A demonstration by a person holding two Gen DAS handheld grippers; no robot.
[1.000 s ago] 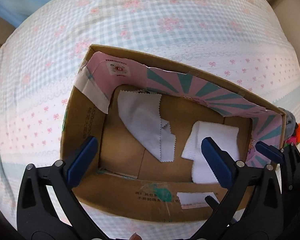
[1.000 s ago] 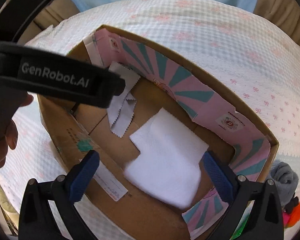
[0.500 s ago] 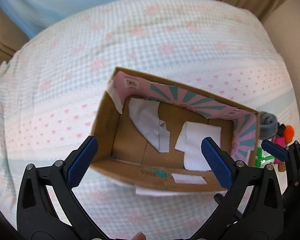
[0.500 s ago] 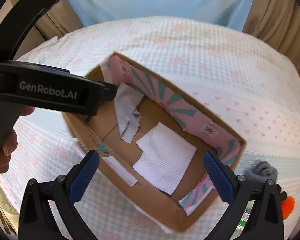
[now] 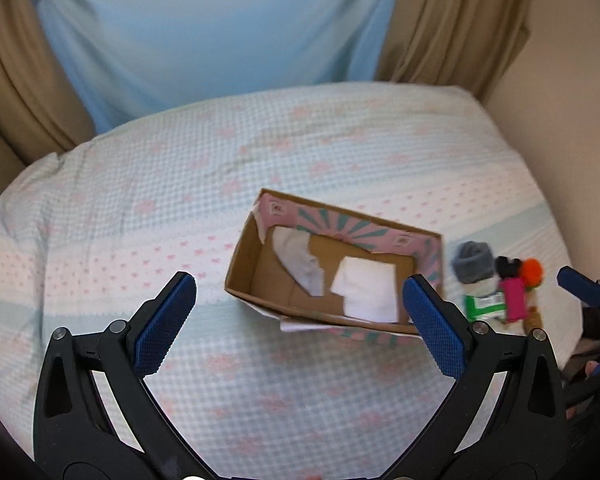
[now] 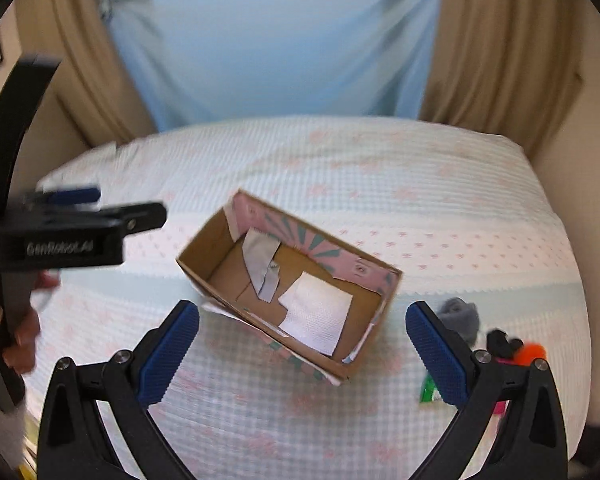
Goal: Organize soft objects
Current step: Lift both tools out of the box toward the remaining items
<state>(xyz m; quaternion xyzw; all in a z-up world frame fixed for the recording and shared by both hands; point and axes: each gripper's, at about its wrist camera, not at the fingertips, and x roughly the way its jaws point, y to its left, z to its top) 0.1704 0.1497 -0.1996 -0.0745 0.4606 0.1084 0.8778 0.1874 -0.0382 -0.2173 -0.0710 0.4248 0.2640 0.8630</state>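
A cardboard box [image 5: 332, 276] lies open on the bed [image 5: 180, 208], a little right of centre in the left wrist view. Its far inner wall is pink with teal rays. Inside, a grey cloth [image 5: 298, 258] lies toward the left end, partly up the back wall, and a white cloth [image 5: 366, 290] lies flat toward the right end; the two nearly touch. Just beside the box's right end, on the bed, sits a small cluster: a grey sock [image 5: 474, 262], a black item [image 5: 508, 266], an orange pompom [image 5: 532, 270], a pink piece [image 5: 514, 300] and a green-and-white packet [image 5: 486, 306]; they are blurred.

The left gripper [image 5: 300, 320] hangs above the bed with its fingers [image 5: 164, 320] spread wide, grasping nothing. The right gripper [image 6: 302, 354] is likewise released and empty, its fingers [image 6: 438, 358] framing the box from above. A hand [image 6: 18, 332] holds the left gripper's handle at the left edge of the right wrist view. Blue and tan curtains [image 5: 220, 32] hang behind the bed.
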